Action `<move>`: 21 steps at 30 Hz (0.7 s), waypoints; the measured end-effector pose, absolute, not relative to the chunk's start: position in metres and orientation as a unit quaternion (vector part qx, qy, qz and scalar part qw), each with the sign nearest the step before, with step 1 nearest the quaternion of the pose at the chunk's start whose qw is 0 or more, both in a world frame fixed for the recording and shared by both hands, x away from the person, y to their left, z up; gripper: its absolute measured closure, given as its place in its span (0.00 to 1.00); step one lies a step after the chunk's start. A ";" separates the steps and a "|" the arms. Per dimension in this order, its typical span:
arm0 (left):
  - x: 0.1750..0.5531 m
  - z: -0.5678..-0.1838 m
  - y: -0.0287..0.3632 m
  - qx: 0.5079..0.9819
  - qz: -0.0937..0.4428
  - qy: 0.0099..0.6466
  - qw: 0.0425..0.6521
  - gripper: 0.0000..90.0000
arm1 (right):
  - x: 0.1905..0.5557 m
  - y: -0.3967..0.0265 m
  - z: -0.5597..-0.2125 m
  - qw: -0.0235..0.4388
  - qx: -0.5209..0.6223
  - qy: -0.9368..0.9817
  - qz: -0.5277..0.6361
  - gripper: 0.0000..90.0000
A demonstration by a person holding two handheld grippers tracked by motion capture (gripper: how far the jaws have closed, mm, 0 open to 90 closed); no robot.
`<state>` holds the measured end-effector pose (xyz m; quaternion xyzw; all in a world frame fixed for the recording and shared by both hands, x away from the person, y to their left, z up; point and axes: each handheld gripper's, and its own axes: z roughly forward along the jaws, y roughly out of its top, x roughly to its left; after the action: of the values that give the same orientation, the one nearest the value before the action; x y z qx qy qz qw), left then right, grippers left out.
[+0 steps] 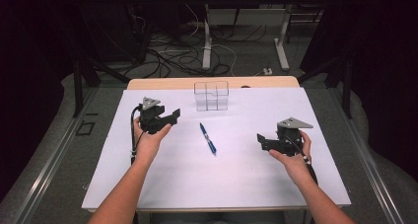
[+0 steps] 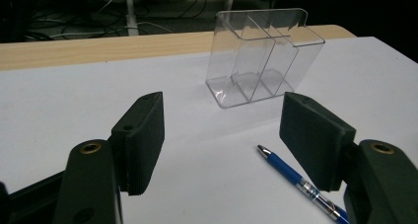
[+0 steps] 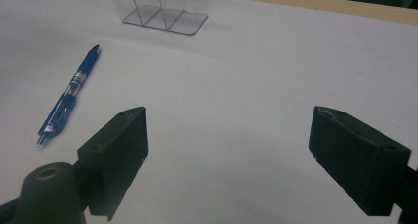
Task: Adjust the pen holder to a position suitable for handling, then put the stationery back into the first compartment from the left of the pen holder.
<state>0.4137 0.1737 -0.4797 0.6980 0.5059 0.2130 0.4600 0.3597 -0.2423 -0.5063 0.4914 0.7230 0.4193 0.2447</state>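
A blue pen (image 1: 207, 139) lies on the white table top (image 1: 236, 174) near its middle, also seen as the blue pen (image 2: 300, 184) and the blue pen (image 3: 69, 96). Behind it stands a clear plastic holder (image 1: 211, 95) with several compartments, upright and with nothing in it; the same clear holder (image 2: 261, 56) faces my left gripper. My left gripper (image 1: 172, 116), left of the pen, is open with nothing between its fingers. My right gripper (image 1: 261, 140), right of the pen, stands open too, over bare table.
A wooden strip (image 1: 167, 83) runs along the table's far edge behind the holder. Beyond it the floor holds cables (image 1: 172, 54) and white table legs (image 1: 207, 41). Dark curtains close both sides.
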 end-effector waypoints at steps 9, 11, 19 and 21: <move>0.406 -0.480 0.189 0.688 0.212 0.518 0.461 0.22 | 0.375 -0.218 -0.498 0.235 0.468 0.746 0.411 0.11; 0.405 -0.480 0.192 0.688 0.211 0.521 0.460 0.16 | 0.380 -0.211 -0.496 0.233 0.463 0.751 0.409 0.09; 0.406 -0.480 0.203 0.685 0.217 0.528 0.453 0.01 | 0.402 -0.182 -0.486 0.229 0.448 0.769 0.395 0.07; 0.405 -0.480 0.204 0.683 0.217 0.531 0.452 0.00 | 0.407 -0.176 -0.483 0.229 0.444 0.772 0.393 0.07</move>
<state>0.4052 0.2044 -0.4798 0.6829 0.5310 0.2172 0.4523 0.4067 -0.1755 -0.4833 0.4437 0.7721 0.3929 0.2294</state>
